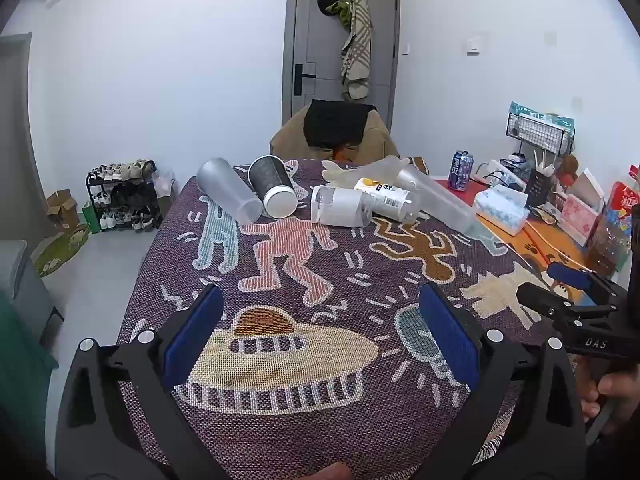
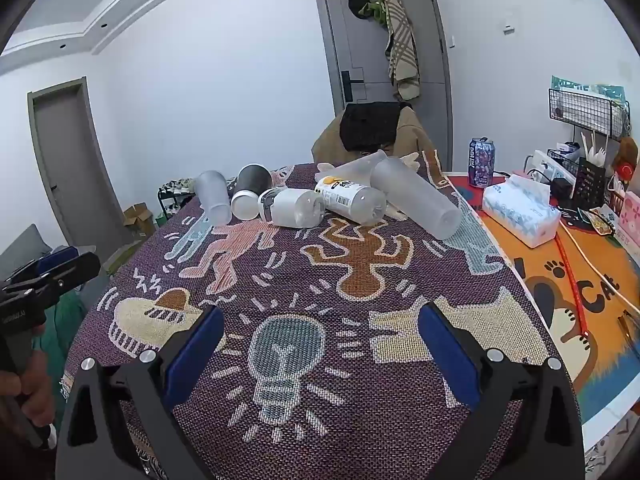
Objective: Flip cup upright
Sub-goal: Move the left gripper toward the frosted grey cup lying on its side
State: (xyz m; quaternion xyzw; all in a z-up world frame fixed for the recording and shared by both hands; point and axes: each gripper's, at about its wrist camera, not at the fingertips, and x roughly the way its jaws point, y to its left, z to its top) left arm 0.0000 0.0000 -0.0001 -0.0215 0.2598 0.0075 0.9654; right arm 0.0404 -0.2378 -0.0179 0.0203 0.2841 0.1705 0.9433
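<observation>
The cup to flip could be any of several that lie on their sides at the far end of the table, so which one is meant is a guess. The dark grey paper cup with a white bottom (image 1: pixel 272 190) (image 2: pixel 249 194) lies with its bottom pointing toward the grippers and its mouth pointing away. Just to its left lies a short frosted plastic cup (image 1: pixel 230 190) (image 2: pixel 213 197), also on its side and close against it. To the right lie a clear plastic bottle with a white label (image 1: pixel 340 207) (image 2: pixel 291 207), a white bottle with a yellow spot (image 1: pixel 386 198) (image 2: pixel 352 198), and a long frosted plastic tumbler (image 1: pixel 436 196) (image 2: pixel 416 200). All rest on the purple woven cloth with cartoon figures (image 1: pixel 320 280) (image 2: pixel 320 280).

The left gripper (image 1: pixel 320 336) (image 2: pixel 52 268) is spread wide and holds nothing. The right gripper (image 2: pixel 320 344) (image 1: pixel 560 288) is also spread wide and empty. Both are well apart from the cups, which lie straight ahead. The dark cup sits on the left side of the row, so the left gripper looks like the nearer one. It would likely need to reach forward and grip across the cup's round side.
</observation>
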